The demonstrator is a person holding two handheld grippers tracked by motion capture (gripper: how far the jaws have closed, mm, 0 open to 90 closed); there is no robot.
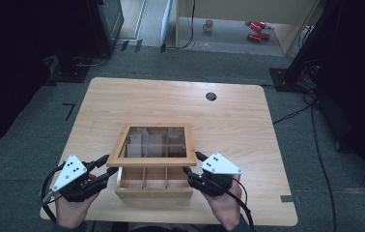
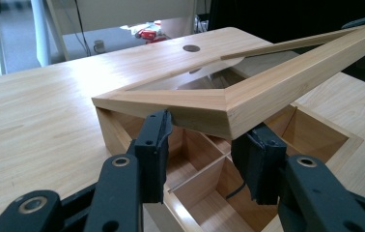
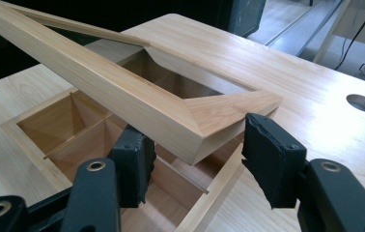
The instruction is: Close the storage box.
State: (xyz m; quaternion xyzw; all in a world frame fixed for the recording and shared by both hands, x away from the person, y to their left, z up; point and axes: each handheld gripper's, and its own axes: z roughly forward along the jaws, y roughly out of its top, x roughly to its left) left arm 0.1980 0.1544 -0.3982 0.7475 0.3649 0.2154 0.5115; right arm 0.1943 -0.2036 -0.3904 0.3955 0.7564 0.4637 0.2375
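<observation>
Box (image 1: 154, 186) sits near front edge of desk (image 1: 122, 96); lid (image 1: 152, 143) half raised, hinged at far side.

We judge lid stiff, light wood frame with glass pane: fragile, smooth, could slip. Best hold: front corners, wood only.

Left gripper (image 2: 204, 145) fingers (image 2: 154, 145) straddle left front corner, touching; whether pinching, we cannot tell. Right gripper (image 3: 195, 154) fingers (image 3: 272, 154) spread, corner between them, not pressed.

High view gives pane, both hands, whole layout; gripper views give compartments under lid and finger contact.
</observation>
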